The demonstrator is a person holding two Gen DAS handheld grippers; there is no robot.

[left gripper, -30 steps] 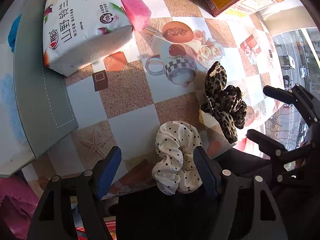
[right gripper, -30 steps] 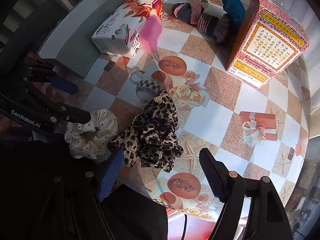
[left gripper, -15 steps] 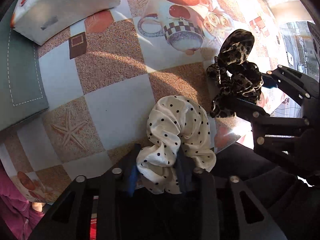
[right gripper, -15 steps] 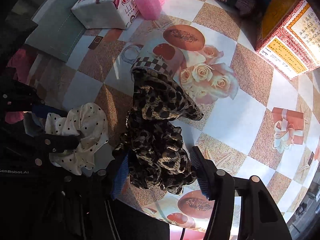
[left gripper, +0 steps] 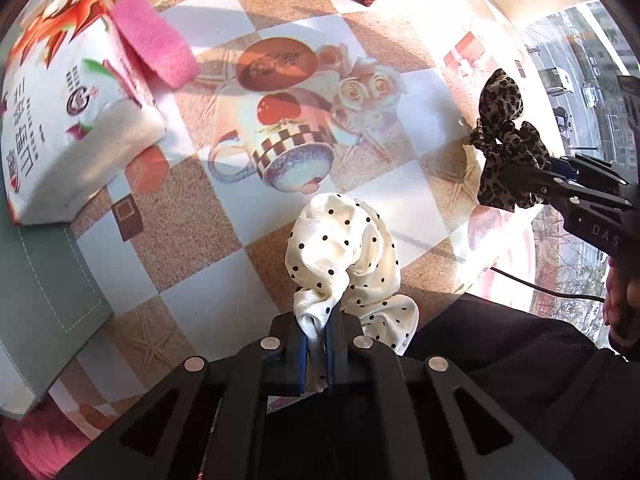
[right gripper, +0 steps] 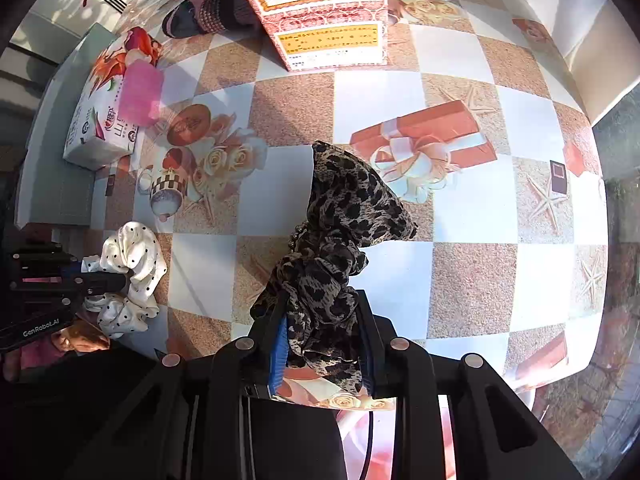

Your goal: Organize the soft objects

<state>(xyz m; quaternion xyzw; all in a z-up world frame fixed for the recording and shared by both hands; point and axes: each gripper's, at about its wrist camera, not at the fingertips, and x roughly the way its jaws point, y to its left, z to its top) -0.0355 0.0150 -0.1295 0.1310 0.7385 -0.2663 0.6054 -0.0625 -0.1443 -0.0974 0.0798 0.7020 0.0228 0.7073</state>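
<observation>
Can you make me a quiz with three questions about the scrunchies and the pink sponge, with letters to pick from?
1. Where is the pink sponge?
A. leaning on the tissue pack
B. in a gripper
C. under the red box

2. What pattern has the scrunchie in the right gripper?
A. stripes
B. leopard print
C. plain blue

3. What is the left gripper doing?
A. hanging open
B. pinching the white dotted scrunchie
C. holding the sponge

Answers: A, the sponge rests against the pack; B, the leopard scrunchie sits between the closing jaws; B, white fabric is squeezed between its pads.
</observation>
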